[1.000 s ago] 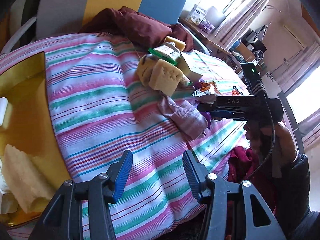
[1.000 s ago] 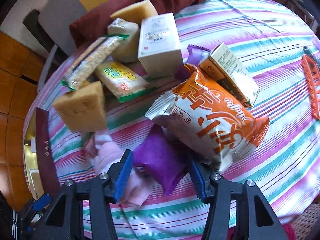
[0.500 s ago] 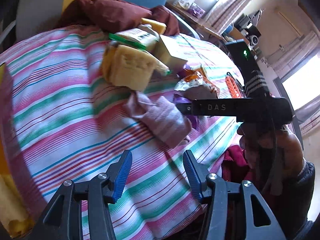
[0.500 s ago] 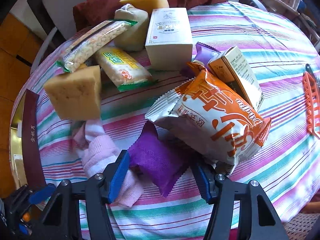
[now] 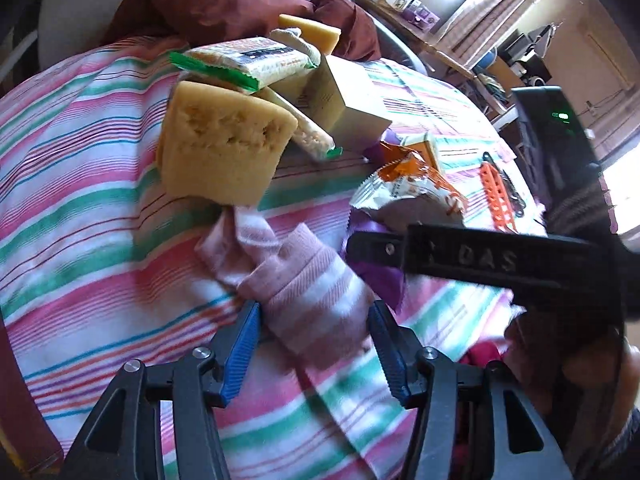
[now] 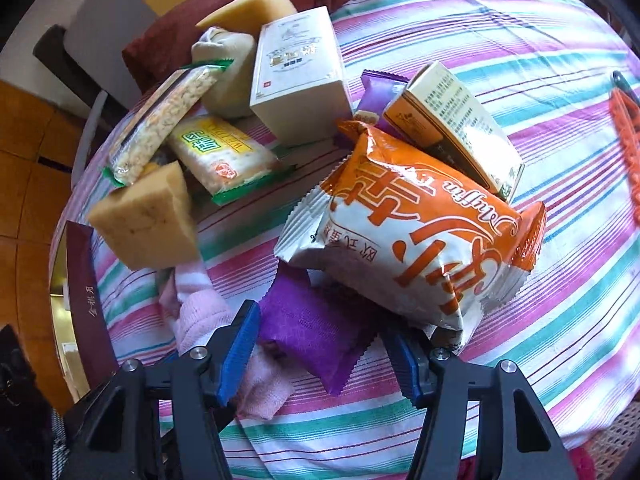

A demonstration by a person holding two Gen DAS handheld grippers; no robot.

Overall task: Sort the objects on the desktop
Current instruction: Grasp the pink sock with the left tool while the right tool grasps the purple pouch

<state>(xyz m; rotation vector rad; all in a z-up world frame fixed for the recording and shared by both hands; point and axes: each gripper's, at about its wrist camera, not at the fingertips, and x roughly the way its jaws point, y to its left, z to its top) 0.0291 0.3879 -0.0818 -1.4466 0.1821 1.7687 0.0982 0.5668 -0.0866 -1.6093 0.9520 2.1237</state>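
A: Two claws over a striped-cloth bench (image 5: 92,184), heaped w/ snacks & sponges. Left claw (image 5: 314,350) is spread, jaws opening, pink striped sock (image 5: 304,280) lying between the blue pads; contact can't be confirmed, looks loose.

B: Which way does the sock run?

A: Long axis goes up-left from the claw toward the yellow sponge (image 5: 222,152), roughly along the fingers, so the pads straddle its near end across the width. Left hand is nearest it, by my reading.

B: And the right?

A: Right claw (image 6: 320,354) also spread, straddling a purple packet (image 6: 316,332) (corner pointing down toward the camera), not pinching as far as I can see. Packet's far end is tucked under the orange snack bag (image 6: 412,236), which could drag along if lifted.

B: Any readable text?

A: "DAS" embossed on the right tool's body in the left view. Orange bag shows script lettering, upside down, approx. "Muffin"; other print is Chinese, too small to read reliably. White box (image 6: 298,80) has a label, illegible.
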